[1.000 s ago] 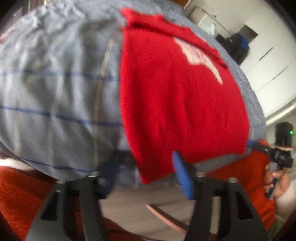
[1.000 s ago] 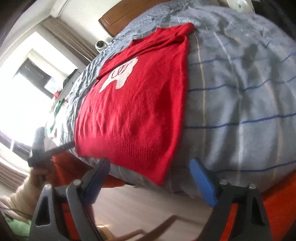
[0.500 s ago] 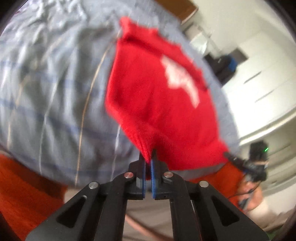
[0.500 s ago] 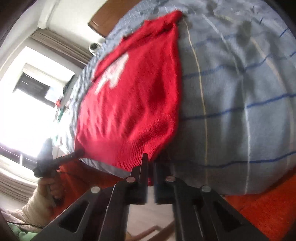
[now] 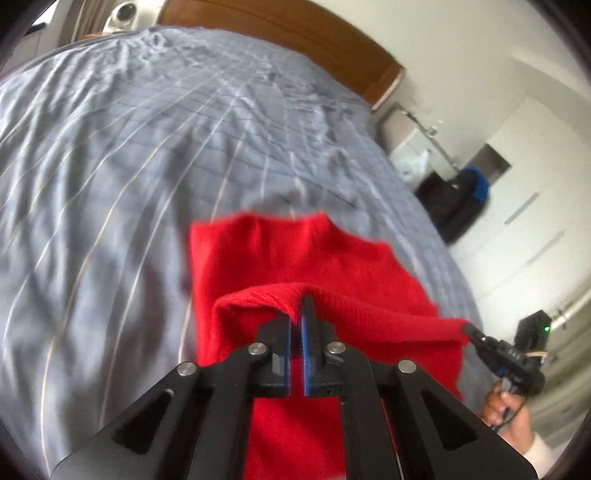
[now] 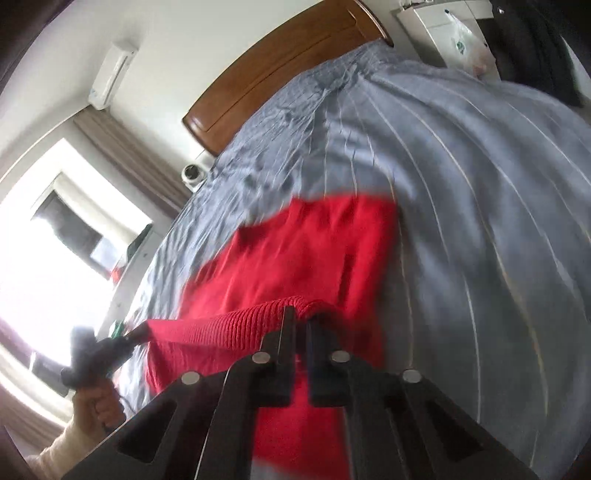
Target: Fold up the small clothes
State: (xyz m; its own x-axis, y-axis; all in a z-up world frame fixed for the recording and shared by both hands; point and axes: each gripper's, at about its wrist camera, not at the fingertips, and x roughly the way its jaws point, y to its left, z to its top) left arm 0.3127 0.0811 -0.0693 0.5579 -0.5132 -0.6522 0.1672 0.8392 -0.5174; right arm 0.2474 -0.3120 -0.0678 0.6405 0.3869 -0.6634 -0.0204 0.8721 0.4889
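Observation:
A red knitted sweater (image 5: pixel 295 258) (image 6: pixel 314 251) lies on the grey striped bed. Its ribbed bottom hem is lifted and stretched taut between my two grippers, above the rest of the garment. My left gripper (image 5: pixel 297 306) is shut on one hem corner. My right gripper (image 6: pixel 301 314) is shut on the other corner. In the left wrist view the right gripper (image 5: pixel 476 334) pinches the hem at the right edge. The right wrist view shows the left gripper (image 6: pixel 133 336) holding the hem at the left. The sweater's front and its white print are hidden under the raised part.
The grey bedsheet (image 5: pixel 129 166) (image 6: pixel 480 184) with thin stripes spreads wide beyond the sweater. A wooden headboard (image 5: pixel 295 33) (image 6: pixel 280 70) stands at the far end. A nightstand (image 5: pixel 410 151) and a dark bag (image 5: pixel 458 199) sit to the right of the bed. A bright window (image 6: pixel 44 251) is on the left.
Both grippers closed on the sweater's bottom corners, then lifted the hem and carried it far forward over the garment toward the headboard. The white print is now covered.

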